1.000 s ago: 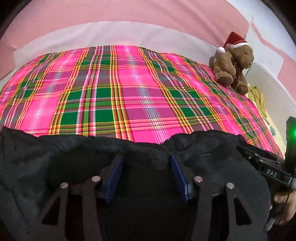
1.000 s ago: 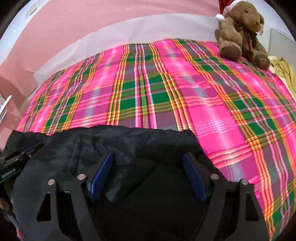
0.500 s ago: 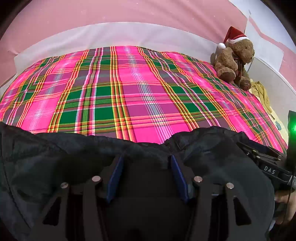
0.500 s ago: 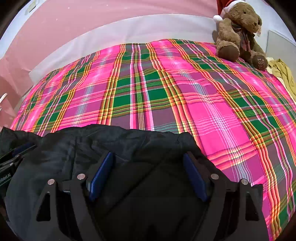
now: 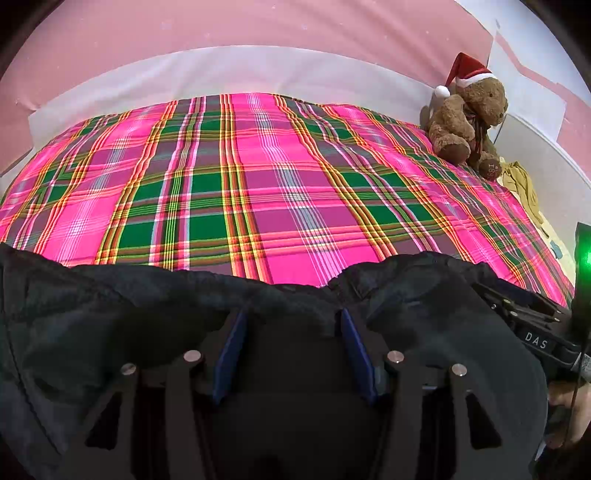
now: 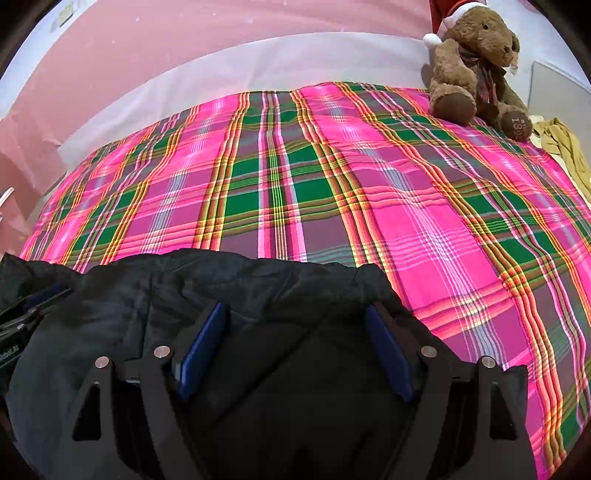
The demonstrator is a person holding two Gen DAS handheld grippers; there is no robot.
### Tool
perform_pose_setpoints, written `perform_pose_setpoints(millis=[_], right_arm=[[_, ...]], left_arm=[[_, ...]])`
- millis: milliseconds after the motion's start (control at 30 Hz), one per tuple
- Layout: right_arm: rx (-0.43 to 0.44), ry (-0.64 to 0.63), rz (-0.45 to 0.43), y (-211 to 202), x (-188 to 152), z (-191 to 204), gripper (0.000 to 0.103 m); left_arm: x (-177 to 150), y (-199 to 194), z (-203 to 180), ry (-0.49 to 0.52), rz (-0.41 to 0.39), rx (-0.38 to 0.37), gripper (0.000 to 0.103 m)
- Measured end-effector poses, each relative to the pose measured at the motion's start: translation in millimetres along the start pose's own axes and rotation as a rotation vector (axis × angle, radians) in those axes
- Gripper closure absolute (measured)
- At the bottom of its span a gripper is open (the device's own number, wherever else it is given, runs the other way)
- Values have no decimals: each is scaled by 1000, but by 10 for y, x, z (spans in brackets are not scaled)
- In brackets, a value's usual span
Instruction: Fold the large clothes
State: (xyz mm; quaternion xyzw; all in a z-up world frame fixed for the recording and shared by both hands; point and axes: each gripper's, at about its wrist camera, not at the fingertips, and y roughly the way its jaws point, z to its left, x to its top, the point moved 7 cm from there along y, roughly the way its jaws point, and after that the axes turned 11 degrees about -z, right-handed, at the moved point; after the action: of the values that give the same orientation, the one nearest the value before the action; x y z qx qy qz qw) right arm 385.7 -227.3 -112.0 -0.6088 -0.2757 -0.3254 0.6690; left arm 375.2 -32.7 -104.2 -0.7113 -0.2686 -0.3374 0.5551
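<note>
Bright even light, sharp focus, heavy fisheye warp w/ dark corners.

Black garment [image 5: 92, 325], matte with a slight sheen, draped over both hand-held grippers. Left hand-held gripper [image 5: 291, 317]: black frame, blue finger pads [image 5: 229, 343], silver rivets. Right hand-held gripper [image 6: 295, 314]: same colours. Ahead of them, bedspread [image 5: 258, 184]: hot-pink plaid, green squares, purple blocks, yellow/orange/white lines. Beyond that, white sheet strip [image 5: 221, 70], then pink wall [image 5: 258, 22]. Far right ahead: brown teddy bear [image 6: 472, 66], red-and-white Santa hat [image 5: 465, 70]. Just right of it, mustard-yellow cloth [image 6: 561, 144]. Green light [image 5: 585, 254] at the left view's right edge.
</note>
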Motion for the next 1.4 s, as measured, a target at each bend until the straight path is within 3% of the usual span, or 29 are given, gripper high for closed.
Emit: perform_pose_setpoints(millis=[333, 433, 500, 600, 667, 767, 867, 1033, 1400], right_arm=[[-21, -18, 14, -168, 144, 30, 25], [-16, -19, -54, -535, 376, 145, 25], [33, -28, -105, -790, 524, 370, 25], [88, -68, -140, -944, 544, 756, 25], [132, -72, -107, -843, 452, 1006, 25], [133, -89, -30, -528, 251, 1234, 25], [116, -104, 29, -215, 94, 1251, 25], [92, -131, 13, -50, 7, 1203, 26], [81, -129, -25, -41, -87, 1203, 26]], left_arm=[[124, -161, 39, -30, 36, -20, 50], [319, -509, 128, -32, -20, -36, 52], [462, -783, 257, -22, -78, -43, 52], [563, -1044, 599, -15, -141, 14, 52], [531, -1041, 882, -30, -137, 64, 52], [378, -871, 1232, -79, -91, 102, 52], [171, -658, 1391, -144, -53, 73, 52], [32, -445, 1322, -143, -62, 91, 51], [-55, -403, 1305, -128, -88, 98, 51]])
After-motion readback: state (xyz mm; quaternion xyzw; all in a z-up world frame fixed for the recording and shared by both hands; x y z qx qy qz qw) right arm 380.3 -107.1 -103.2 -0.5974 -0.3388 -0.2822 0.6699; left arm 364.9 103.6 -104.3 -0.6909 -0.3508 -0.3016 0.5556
